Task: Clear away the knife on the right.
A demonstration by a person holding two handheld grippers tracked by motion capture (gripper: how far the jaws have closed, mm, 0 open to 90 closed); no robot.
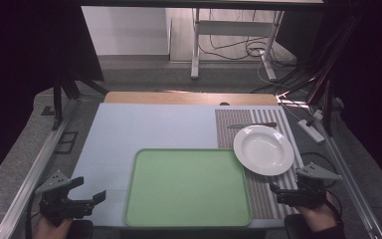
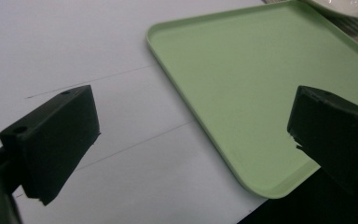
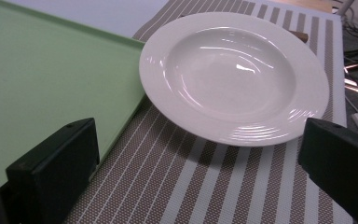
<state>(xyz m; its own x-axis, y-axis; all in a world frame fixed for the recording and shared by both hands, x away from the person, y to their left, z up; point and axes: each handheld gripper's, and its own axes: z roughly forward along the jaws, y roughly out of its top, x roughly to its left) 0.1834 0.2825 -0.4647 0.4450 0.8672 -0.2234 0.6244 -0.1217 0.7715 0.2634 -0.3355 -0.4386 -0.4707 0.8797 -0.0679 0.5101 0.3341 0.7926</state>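
Right tool (image 3: 196,172), knife (image 1: 251,125) half behind plate (image 3: 233,74)

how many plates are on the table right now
1: a white plate lies on the striped placemat at the table's right side, beside the green tray and ahead of the open right gripper. None seems hidden.

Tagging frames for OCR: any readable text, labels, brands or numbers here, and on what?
None readable.
white plate: plain, no mark.
green tray: plain, no print.
striped placemat: a woven pattern, no lettering.
utensil behind the plate: too small to tell any stamp.
left gripper and right gripper: black jaws, open, no labels visible.
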